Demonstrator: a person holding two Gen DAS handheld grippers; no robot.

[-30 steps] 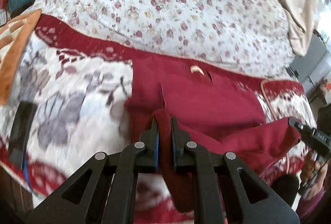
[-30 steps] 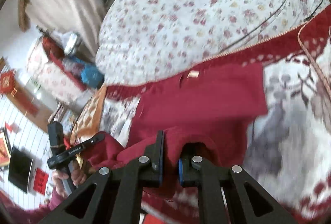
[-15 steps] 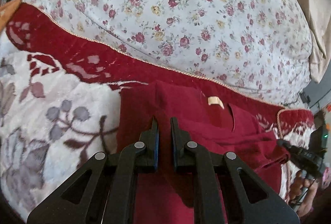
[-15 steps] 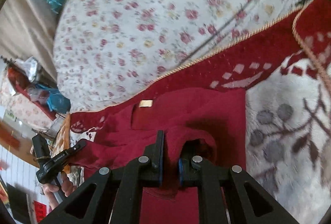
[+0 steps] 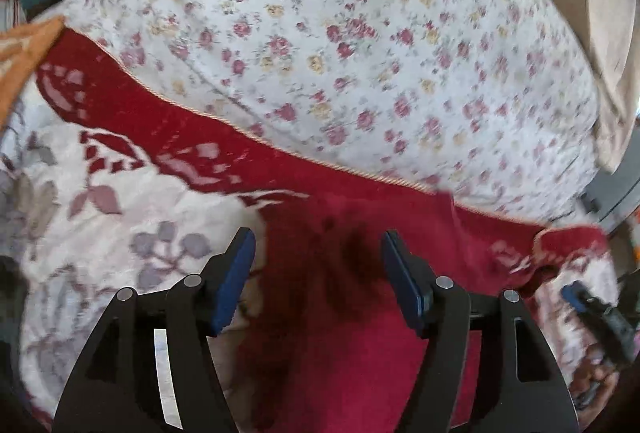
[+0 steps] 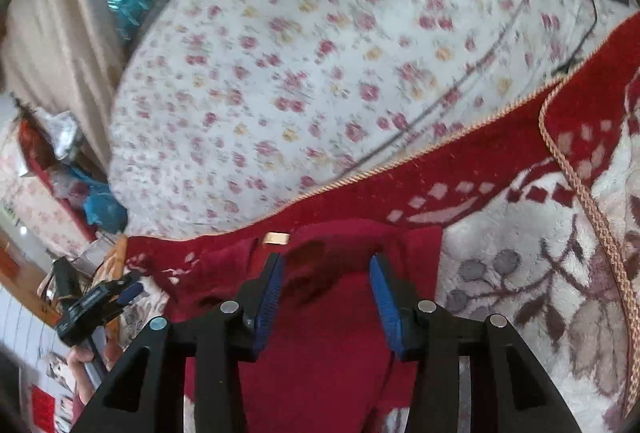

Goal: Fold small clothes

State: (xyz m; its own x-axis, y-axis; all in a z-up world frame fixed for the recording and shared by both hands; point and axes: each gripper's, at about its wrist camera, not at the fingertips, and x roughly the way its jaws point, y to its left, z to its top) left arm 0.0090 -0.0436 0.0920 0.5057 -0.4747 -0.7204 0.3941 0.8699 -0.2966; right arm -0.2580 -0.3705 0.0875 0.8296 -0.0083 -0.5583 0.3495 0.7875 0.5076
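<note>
Now both the left tongs (image 5: 318, 253) and the right tongs (image 6: 326, 275) stand wide and hold nothing, above the red garment (image 6: 320, 345) lying folded on the blanket (image 6: 520, 273). Probably the next move is pinching a side edge for another fold.

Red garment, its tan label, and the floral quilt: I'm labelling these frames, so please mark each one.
Red garment (image 6: 320, 345): right wrist view, flat folded cloth between the open fingers.
Tan label (image 6: 276, 238): right wrist view, middle of the small tag at the neckline.
Floral quilt (image 5: 320, 45): left wrist view, middle of the flowered surface.
</note>
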